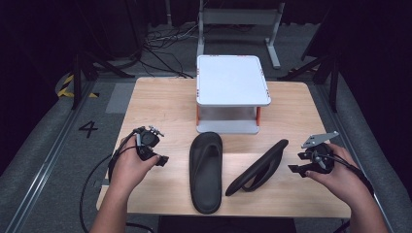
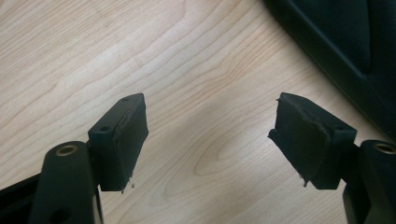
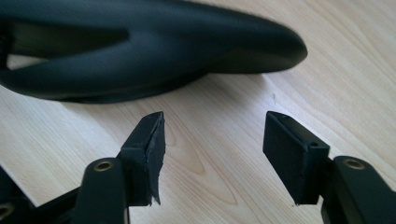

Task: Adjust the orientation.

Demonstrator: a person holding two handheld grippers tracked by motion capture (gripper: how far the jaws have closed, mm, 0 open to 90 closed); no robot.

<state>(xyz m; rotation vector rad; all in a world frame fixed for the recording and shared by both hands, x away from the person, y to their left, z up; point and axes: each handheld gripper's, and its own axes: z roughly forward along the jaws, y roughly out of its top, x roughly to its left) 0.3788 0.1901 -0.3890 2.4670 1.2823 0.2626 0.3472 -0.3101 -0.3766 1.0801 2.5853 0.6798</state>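
Evidently two black flip-flops are laid out for handling: the flat flip-flop [image 1: 206, 171] lies sole-down near the middle of the wooden table [image 1: 160, 99], while the tipped flip-flop [image 1: 258, 167] rests on its edge to the right of it, its strap side turned toward the first; the two are near each other but apart. Behind them, a white two-tier rack [image 1: 233, 80] with orange posts is set at the far middle of the table, judged to be where the pair is meant to go. The left gripper [image 1: 156, 158] is held just left of the flat flip-flop, its jaws spread wide and empty, with bare wood seen between them in the left gripper view and the shoe's dark edge [image 2: 345, 51] close at the upper right. The right gripper [image 1: 300, 168] is held just right of the tipped flip-flop [image 3: 140, 51], likewise wide and empty, aimed at its curved sole as if a grasp were being lined up. Both shoes appear to be matte moulded foam or rubber, finely textured, with rounded toes; the jaw pads look worn and ragged at their edges
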